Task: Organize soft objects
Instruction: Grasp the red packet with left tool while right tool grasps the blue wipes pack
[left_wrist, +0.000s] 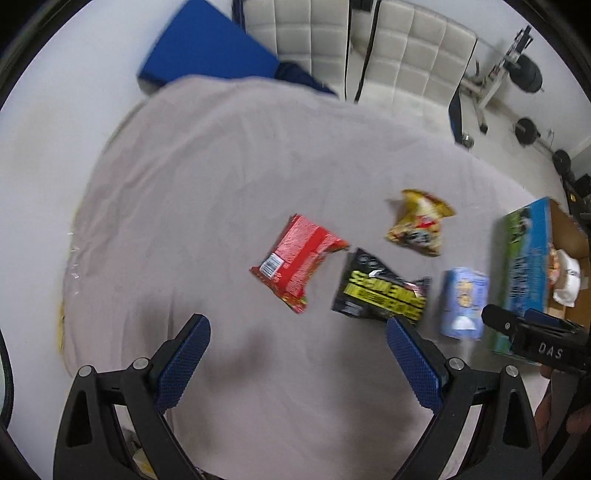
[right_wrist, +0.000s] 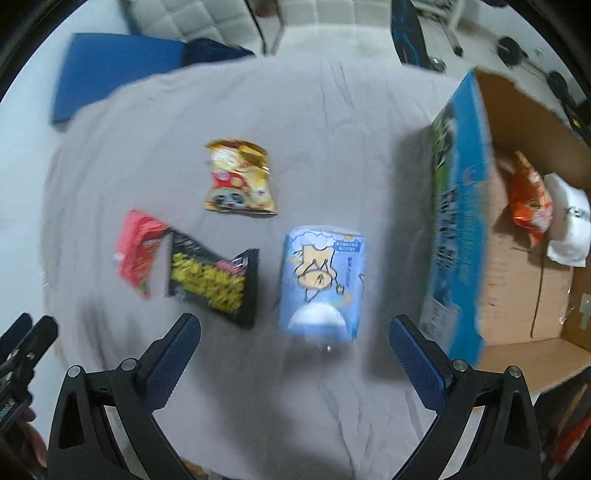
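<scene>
Likely light and squashy, the pale blue tissue pack (right_wrist: 322, 284) would take our grip best across its plump sides. It lies on the grey sheet (right_wrist: 332, 140) beside the cardboard box (right_wrist: 458, 221), cartoon print blurred. Right gripper (right_wrist: 295, 332) and left gripper (left_wrist: 299, 339) both gape wide, empty.

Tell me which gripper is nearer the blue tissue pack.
Right. The right gripper hovers open right before the blue tissue pack; the left gripper sits further left, facing the black packet.
</scene>
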